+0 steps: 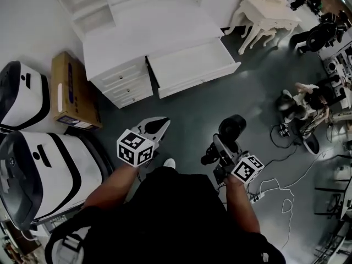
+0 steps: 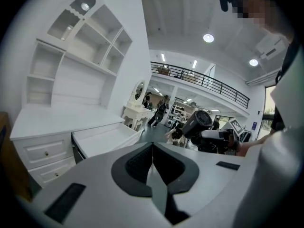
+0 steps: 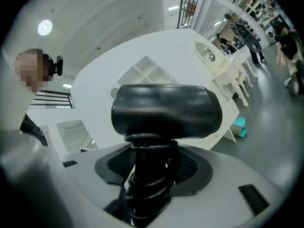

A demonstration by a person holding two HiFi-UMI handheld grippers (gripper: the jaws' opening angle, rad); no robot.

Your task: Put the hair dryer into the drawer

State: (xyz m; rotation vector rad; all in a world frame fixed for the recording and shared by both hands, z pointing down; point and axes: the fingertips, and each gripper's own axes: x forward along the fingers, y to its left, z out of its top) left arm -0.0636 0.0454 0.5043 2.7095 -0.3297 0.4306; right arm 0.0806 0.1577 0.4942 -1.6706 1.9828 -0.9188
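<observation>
The black hair dryer (image 1: 231, 129) hangs over the grey floor with my right gripper (image 1: 221, 148) shut on its handle. In the right gripper view its barrel (image 3: 166, 110) lies crosswise above the jaws, and the cord-wrapped handle (image 3: 149, 177) is clamped between them. The white desk (image 1: 137, 34) stands ahead, its wide drawer (image 1: 193, 66) pulled open and showing nothing inside. My left gripper (image 1: 161, 125) is shut and holds nothing, a little short of the desk. The left gripper view shows the open drawer (image 2: 102, 139) at left and the hair dryer (image 2: 198, 123) at right.
A stack of shut small drawers (image 1: 125, 85) sits left of the open one. A cardboard box (image 1: 72, 91) and two white-and-black machines (image 1: 50, 172) lie at the left. White chairs (image 1: 267, 16) stand at the back right. Cables (image 1: 281, 191) trail on the floor at right.
</observation>
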